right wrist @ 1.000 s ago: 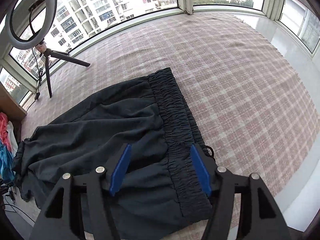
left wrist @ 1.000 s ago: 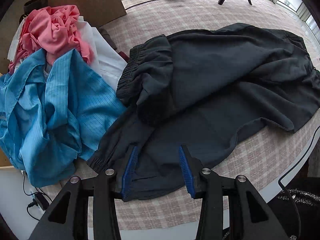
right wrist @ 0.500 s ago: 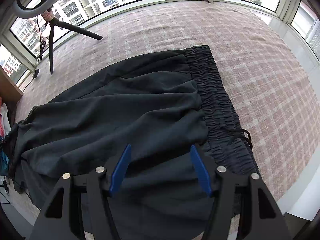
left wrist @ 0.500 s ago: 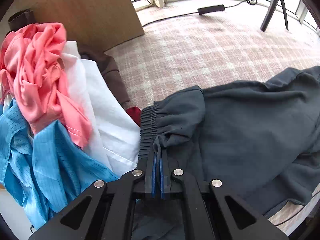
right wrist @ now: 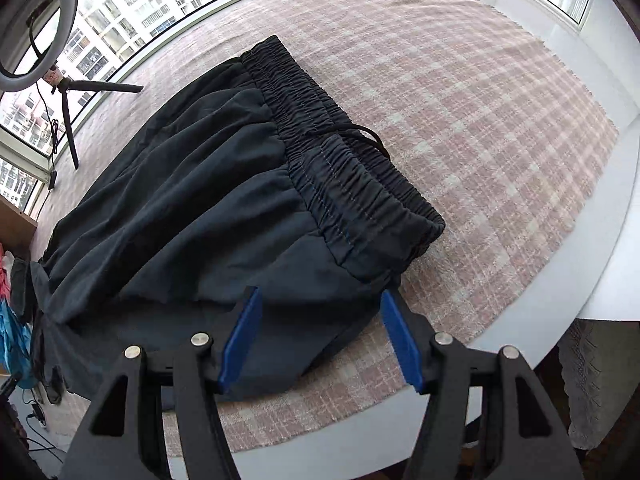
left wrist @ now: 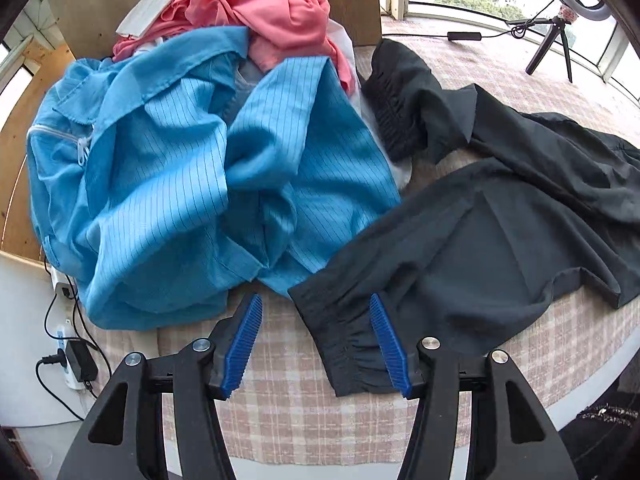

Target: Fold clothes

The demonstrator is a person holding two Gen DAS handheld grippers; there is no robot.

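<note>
Half a second ago the left hand-held gripper (left wrist: 316,346) was pinched on a fold of the black trousers (left wrist: 492,236) near one gathered cuff; now its jaws are opening, over the other cuff (left wrist: 352,356), which lies between the blue pads ungripped. The right hand-held gripper (right wrist: 320,344) stands wide and holds nothing, hovering over the trousers' near edge just below the elastic waistband (right wrist: 344,160). The trousers lie spread across the checked cloth on the surface (right wrist: 500,128), half straightened. Beside the left cuff sits a heap with a blue striped jacket (left wrist: 192,184) and a pink garment (left wrist: 260,4). I judge the risk is the leg dragging into that heap, or the far cuff (left wrist: 394,116), which rests against the pile, catching and spoiling the fold. No brand, label or writing is readable.
</note>
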